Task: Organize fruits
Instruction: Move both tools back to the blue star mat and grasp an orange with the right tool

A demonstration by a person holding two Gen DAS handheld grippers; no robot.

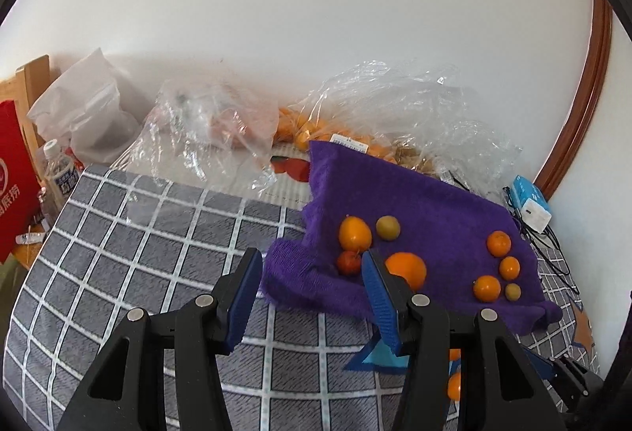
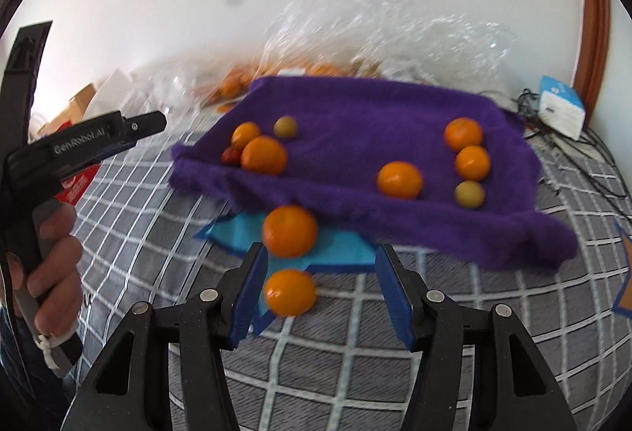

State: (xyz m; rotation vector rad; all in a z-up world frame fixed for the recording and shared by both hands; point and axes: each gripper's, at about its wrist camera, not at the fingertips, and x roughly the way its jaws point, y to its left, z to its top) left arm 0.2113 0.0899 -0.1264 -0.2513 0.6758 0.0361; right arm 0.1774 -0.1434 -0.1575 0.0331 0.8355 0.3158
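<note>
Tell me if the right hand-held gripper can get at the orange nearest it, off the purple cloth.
Probably yes: the right hand-held gripper is open, the orange lies just ahead by its left finger, nothing between.

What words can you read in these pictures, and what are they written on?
"GenRobot.AI": on the black handle of the left gripper, seen from the right wrist view.
White Chinese characters on the red bag: cut off at the edge, not readable.
White label on the clear fruit bag: too small.
Bottle label: too small.
Blue and white box: print too small.
</note>
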